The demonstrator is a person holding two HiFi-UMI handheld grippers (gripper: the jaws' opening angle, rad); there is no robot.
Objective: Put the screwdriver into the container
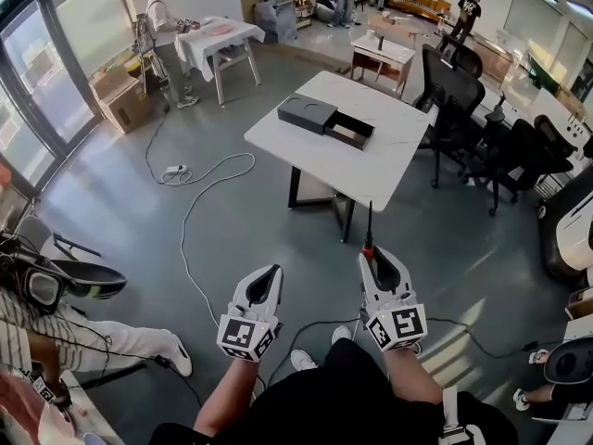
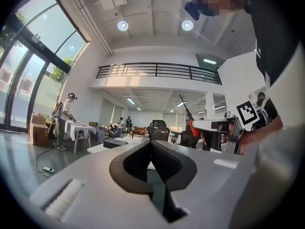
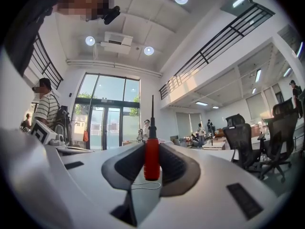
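Observation:
A screwdriver (image 3: 151, 159) with a red handle and a thin black shaft stands upright between the jaws of my right gripper (image 3: 151, 147), which is shut on the handle. In the head view the right gripper (image 1: 372, 258) hangs over the floor short of the white table (image 1: 389, 170), and the screwdriver (image 1: 368, 247) points toward it. The container (image 1: 309, 114), a flat black box with an open drawer (image 1: 351, 134), lies on that table. My left gripper (image 1: 272, 274) is level with the right one, further left, shut with nothing in it. From the left gripper (image 2: 151, 144) view, the screwdriver (image 2: 190, 124) shows at right.
Black office chairs (image 1: 452, 95) stand right of the table. A white cable (image 1: 199, 188) with a power strip runs over the grey floor at left. A person sits at lower left (image 1: 56, 332). Another stands at a far table (image 1: 222, 37).

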